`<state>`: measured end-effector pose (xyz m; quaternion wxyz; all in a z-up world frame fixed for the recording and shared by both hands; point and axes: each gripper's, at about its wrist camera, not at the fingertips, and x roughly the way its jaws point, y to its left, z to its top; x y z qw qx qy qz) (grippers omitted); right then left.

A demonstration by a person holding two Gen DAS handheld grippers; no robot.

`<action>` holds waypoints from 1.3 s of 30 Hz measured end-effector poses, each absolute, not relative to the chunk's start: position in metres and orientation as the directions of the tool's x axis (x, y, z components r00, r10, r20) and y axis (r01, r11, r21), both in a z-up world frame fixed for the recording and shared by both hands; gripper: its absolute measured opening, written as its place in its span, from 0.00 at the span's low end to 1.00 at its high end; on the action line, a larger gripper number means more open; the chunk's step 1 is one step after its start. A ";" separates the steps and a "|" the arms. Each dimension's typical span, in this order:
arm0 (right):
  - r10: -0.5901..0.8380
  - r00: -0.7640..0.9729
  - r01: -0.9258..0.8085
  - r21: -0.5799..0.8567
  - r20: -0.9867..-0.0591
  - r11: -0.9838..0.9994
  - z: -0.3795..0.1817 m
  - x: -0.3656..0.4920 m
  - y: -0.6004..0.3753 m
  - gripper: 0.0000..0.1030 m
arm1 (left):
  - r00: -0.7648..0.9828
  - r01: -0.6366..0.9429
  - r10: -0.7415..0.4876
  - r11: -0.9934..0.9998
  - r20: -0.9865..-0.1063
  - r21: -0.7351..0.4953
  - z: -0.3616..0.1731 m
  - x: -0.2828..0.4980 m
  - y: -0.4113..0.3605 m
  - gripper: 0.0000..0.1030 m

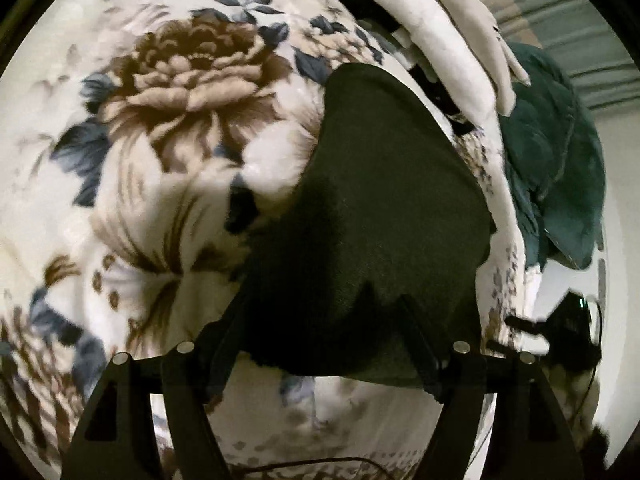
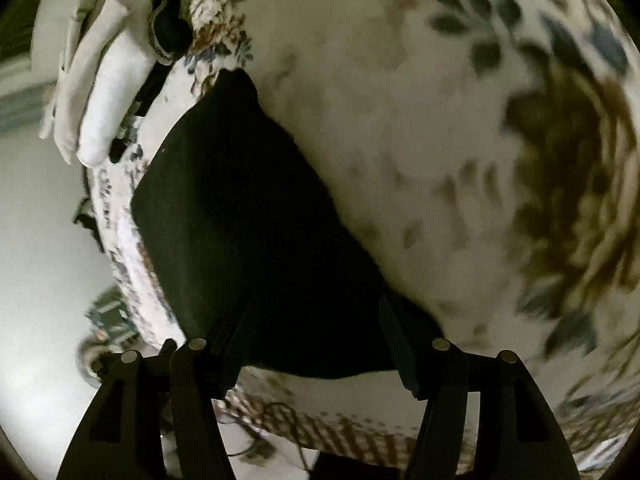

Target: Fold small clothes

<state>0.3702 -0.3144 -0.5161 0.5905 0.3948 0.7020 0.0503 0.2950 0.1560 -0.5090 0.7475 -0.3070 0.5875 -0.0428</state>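
A large floral blanket covers the bed and fills both wrist views; I am working over it. On it lies the dark garment, the piece I am folding, a broad near-black cloth spreading from 6 o'clock up toward 1 o'clock in the left view, and from 6 toward 11 o'clock in the right view. Its far edge lies flat on the blanket, while its near edge hangs up toward both tools. At 1 o'clock in the left view a teal garment lies heaped beyond the blanket's edge, with a pale rolled cloth above it near 12 o'clock. My left tool has its fingers spread wide, and the near hem drapes between them; I cannot tell whether either finger truly pinches the cloth. My right tool shows the same: fingers apart, dark hem lying across the gap. I judge the step to be carrying the near edge over to the far edge. To do it well, I would keep both tools level, move them together toward 12 o'clock, and lay the hem down evenly so no crease bunches in the middle
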 end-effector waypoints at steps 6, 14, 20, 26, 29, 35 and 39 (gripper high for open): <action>0.697 0.041 0.535 0.605 -0.716 0.590 -0.535 0.337 -0.287 0.62 | 0.297 -0.341 -0.372 0.819 -0.880 -0.461 -0.503 0.283 0.148 0.70; 0.685 0.167 0.624 0.614 -0.709 0.483 -0.570 0.319 -0.283 0.07 | 0.268 -0.339 -0.336 0.844 -0.903 -0.415 -0.506 0.267 0.140 0.70; 0.553 0.273 0.545 0.601 -0.787 0.585 -0.505 0.297 -0.284 0.05 | 0.303 -0.365 -0.325 0.829 -0.896 -0.424 -0.498 0.260 0.145 0.70; 0.452 0.250 0.573 0.507 -0.856 0.643 -0.488 0.277 -0.311 0.05 | 0.323 -0.358 -0.335 0.823 -0.885 -0.442 -0.496 0.266 0.148 0.70; 0.461 0.184 0.583 0.474 -0.868 0.660 -0.512 0.276 -0.310 0.06 | 0.325 -0.348 -0.327 0.831 -0.887 -0.434 -0.501 0.271 0.149 0.70; 0.509 0.099 0.596 0.461 -0.855 0.658 -0.534 0.283 -0.317 0.35 | 0.311 -0.355 -0.339 0.825 -0.888 -0.439 -0.510 0.274 0.153 0.70; 0.519 0.199 0.599 0.522 -0.831 0.607 -0.523 0.297 -0.340 0.50 | 0.310 -0.345 -0.344 0.828 -0.886 -0.442 -0.508 0.274 0.154 0.70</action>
